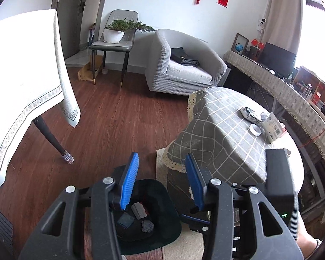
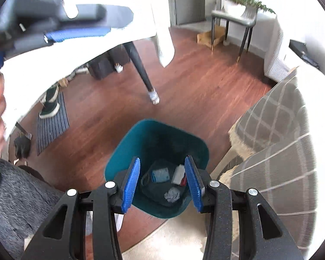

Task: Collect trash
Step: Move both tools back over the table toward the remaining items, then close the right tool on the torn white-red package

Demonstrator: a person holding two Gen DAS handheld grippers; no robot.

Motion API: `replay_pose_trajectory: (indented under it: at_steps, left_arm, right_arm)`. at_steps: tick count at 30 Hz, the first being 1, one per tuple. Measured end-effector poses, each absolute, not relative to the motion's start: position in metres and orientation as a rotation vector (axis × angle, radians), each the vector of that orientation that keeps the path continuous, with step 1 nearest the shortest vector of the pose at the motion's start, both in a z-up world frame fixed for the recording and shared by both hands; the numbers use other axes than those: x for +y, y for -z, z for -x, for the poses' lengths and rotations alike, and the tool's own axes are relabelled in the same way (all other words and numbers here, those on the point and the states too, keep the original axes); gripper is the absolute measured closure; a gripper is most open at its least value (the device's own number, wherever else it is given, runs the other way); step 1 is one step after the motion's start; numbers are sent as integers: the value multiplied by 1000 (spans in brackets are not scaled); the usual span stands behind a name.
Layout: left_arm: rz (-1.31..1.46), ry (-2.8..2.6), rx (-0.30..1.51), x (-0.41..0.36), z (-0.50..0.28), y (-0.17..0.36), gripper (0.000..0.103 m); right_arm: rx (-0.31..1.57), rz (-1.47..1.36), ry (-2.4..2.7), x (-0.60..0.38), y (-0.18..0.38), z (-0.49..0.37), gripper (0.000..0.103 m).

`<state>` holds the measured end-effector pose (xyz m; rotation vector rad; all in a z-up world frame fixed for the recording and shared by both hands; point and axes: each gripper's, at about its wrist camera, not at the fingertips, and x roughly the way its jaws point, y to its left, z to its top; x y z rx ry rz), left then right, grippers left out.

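My right gripper (image 2: pixel 162 159) hangs open over a teal trash bin (image 2: pixel 153 134) on the floor, with nothing between its blue pads. Inside the bin lie a crumpled grey paper (image 2: pixel 172 195), a blue packet (image 2: pixel 161 174) and a white-and-red box (image 2: pixel 178 174). My left gripper (image 1: pixel 161 158) is also open and empty, above the same bin (image 1: pixel 169 197) beside the low table. On that table's checked cloth (image 1: pixel 223 134) lie a printed wrapper (image 1: pixel 250 113), a white round lid (image 1: pixel 255 129), a small paper ball (image 1: pixel 264 115) and a white carton (image 1: pixel 273 126).
A white-clothed table (image 1: pixel 26 69) with a dark leg (image 1: pixel 52 138) stands left. A grey armchair (image 1: pixel 184 65) and a chair with a potted plant (image 1: pixel 114 32) are behind. A black boxy device (image 1: pixel 278 173) sits at the right. Shoes on a mat (image 2: pixel 51 108) lie left.
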<state>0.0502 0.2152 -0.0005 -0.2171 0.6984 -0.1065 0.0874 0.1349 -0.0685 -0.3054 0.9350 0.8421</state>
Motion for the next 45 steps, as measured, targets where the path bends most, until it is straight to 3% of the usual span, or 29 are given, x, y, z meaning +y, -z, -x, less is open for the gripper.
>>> replay_pose_trajectory:
  at_steps: [22, 45]
  left_arm:
    - [207, 222, 644, 136, -75, -12, 42]
    - [122, 281, 658, 40, -136, -1, 35]
  right_arm:
    - [703, 143, -626, 2, -6, -98, 55]
    - [633, 61, -428, -133, -18, -149, 54]
